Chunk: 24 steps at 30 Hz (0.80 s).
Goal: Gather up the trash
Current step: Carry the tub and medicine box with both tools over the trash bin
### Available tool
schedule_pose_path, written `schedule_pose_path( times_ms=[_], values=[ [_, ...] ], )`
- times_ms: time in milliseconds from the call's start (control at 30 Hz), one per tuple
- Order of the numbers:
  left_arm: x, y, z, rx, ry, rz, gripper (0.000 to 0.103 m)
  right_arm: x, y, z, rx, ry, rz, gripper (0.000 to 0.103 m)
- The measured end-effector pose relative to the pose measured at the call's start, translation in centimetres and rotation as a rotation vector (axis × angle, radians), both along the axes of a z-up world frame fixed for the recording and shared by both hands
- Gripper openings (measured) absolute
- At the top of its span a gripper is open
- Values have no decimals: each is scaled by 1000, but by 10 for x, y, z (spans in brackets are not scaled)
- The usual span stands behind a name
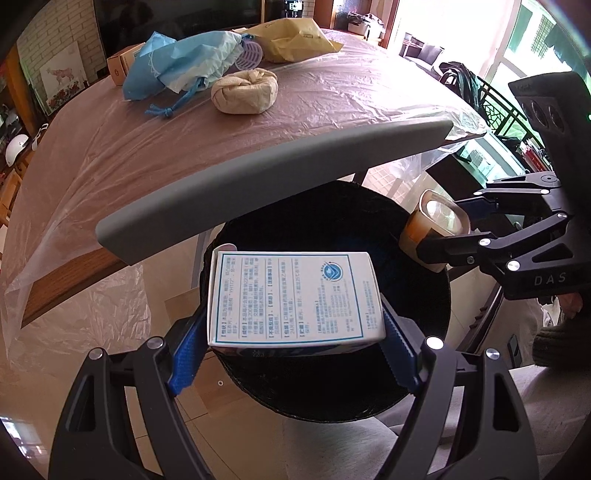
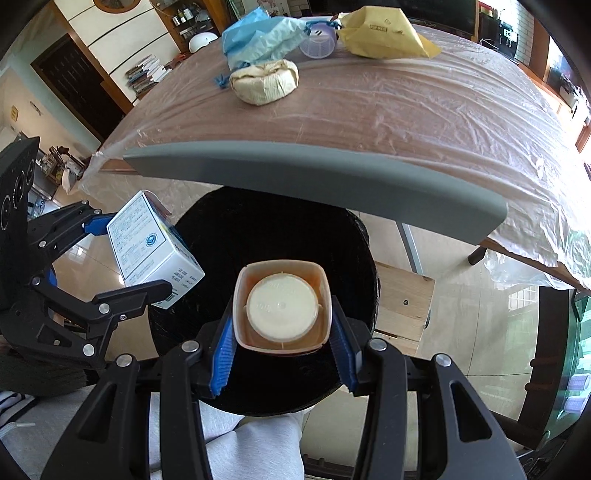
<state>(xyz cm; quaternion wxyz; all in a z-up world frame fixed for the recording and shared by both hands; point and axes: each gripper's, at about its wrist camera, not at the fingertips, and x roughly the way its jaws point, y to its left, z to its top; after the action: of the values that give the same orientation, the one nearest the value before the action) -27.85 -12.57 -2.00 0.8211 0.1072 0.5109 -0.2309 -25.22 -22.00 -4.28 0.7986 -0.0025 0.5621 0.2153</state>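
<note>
Both grippers, left (image 1: 295, 343) clamped on the carton (image 1: 295, 299) and right (image 2: 282, 354) on the cup (image 2: 282, 308), are held above the black bin (image 2: 207, 236); release is required next.

We see a wooden table (image 2: 406, 122) under clear plastic sheet (image 1: 92, 177), glossy tiled floor (image 1: 122, 380), bright windows (image 1: 532, 40), a dark door (image 2: 77, 81) and a brick wall (image 1: 62, 33)

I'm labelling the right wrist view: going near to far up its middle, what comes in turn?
Right gripper → plastic cup → black bin → grey bar → paper-wrapped bundle → blue bag
</note>
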Motion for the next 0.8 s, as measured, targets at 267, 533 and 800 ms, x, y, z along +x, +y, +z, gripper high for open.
schedule_pose_path(
  times_ms=[267, 533, 800],
  values=[
    [3, 0, -12, 25, 26, -3, 83, 2, 2, -14, -15, 24, 2, 45],
    [6, -4, -28, 51, 48, -15, 83, 4, 10, -25, -48, 31, 13, 45],
    [9, -8, -42, 79, 64, -31, 83, 7, 15, -34, -68, 30, 19, 45]
  ],
)
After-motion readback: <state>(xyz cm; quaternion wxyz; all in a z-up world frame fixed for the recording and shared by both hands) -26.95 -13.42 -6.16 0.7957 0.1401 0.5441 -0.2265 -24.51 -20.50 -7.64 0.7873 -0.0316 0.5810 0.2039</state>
